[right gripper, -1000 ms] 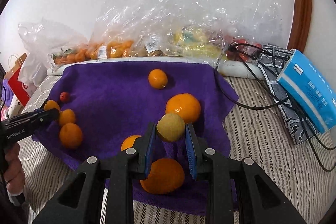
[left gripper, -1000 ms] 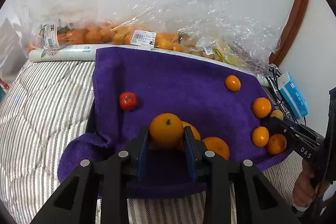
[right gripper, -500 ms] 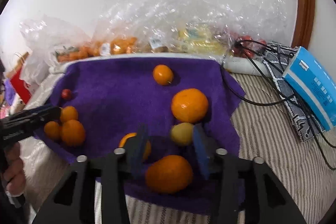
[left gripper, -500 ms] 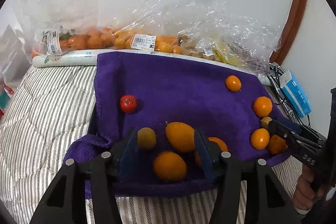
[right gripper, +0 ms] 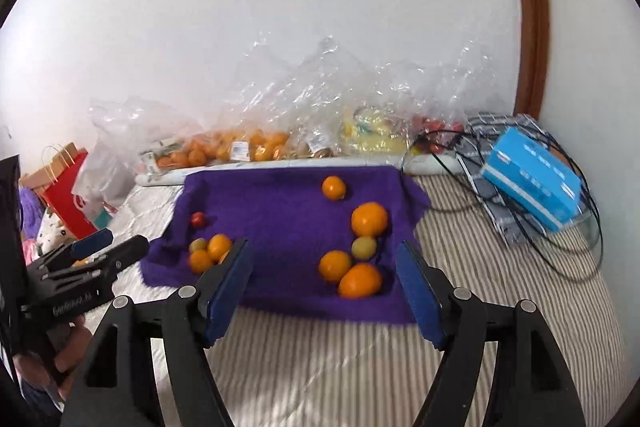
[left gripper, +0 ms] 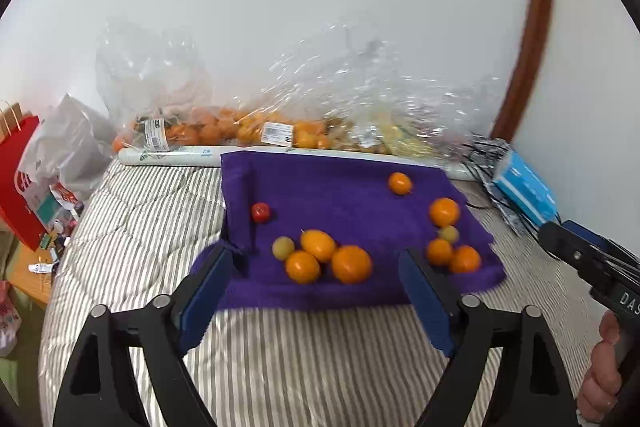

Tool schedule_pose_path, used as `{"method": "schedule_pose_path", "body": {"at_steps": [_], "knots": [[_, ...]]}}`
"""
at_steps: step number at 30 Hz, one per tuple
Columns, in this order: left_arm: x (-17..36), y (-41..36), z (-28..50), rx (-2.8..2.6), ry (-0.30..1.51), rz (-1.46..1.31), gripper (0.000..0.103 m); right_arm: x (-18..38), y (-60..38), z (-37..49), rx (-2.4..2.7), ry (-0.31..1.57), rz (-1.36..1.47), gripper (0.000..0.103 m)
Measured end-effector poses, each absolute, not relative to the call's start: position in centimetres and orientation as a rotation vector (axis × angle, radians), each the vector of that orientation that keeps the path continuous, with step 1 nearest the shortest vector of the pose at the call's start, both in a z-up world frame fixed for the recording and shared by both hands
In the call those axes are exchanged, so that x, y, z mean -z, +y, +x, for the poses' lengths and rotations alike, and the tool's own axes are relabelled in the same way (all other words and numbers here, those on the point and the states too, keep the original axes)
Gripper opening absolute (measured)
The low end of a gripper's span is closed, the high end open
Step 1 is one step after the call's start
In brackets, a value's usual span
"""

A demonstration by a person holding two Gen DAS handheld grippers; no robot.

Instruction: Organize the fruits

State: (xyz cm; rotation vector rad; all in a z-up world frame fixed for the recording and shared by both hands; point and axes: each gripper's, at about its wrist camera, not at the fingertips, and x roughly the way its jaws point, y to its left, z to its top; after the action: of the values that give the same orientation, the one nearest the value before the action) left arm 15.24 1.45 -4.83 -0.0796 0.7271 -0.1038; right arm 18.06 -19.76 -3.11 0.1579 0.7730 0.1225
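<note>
Fruit is lying on a purple towel [left gripper: 344,203] spread over a striped bedcover [left gripper: 152,227], and I am looking down on it through both wrist cameras. Near the towel's left front edge, an egg-shaped orange [left gripper: 318,245] is resting with its long axis running up-left to down-right, stem nub pointing up-left; a small green fruit [left gripper: 283,247] and two rounder oranges [left gripper: 351,264] are touching or just beside it. A small red fruit [left gripper: 260,212] is sitting apart, farther back. Toward the right edge, a second green fruit [right gripper: 364,247] is lying among three oranges [right gripper: 369,219], with one small orange [right gripper: 334,187] alone near the back.

My left gripper [left gripper: 316,297] is hanging above the towel's front edge with its blue pads spread wide, having just been opening; nothing is between them and nothing is touching them. My right gripper [right gripper: 324,285] is likewise spread and empty, its jaws having just been opening too. Bags of fruit [left gripper: 240,131] are leaning against the wall behind.
</note>
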Motion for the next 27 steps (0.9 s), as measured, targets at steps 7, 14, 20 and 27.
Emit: {"method": "schedule_pose_path", "body": {"at_steps": [7, 14, 20, 27], "knots": [[3.3, 1.0, 10.2, 0.159, 0.727, -0.109, 0.087, 0.7, -19.9, 11.5, -0.112, 0.735, 0.198, 0.09], [0.9, -0.1, 4.4, 0.152, 0.643, -0.056, 0.096, -1.4, -19.1, 5.2, -0.101, 0.679, 0.111, 0.101], [-0.9, 0.1, 1.9, 0.132, 0.602, -0.077, 0.098, -3.1, -18.8, 2.0, -0.085, 0.65, 0.088, 0.102], [-2.0, -0.3, 0.9, 0.091, 0.564, -0.06, 0.098, -3.7, -19.4, 0.8, -0.066, 0.629, 0.093, 0.102]]}}
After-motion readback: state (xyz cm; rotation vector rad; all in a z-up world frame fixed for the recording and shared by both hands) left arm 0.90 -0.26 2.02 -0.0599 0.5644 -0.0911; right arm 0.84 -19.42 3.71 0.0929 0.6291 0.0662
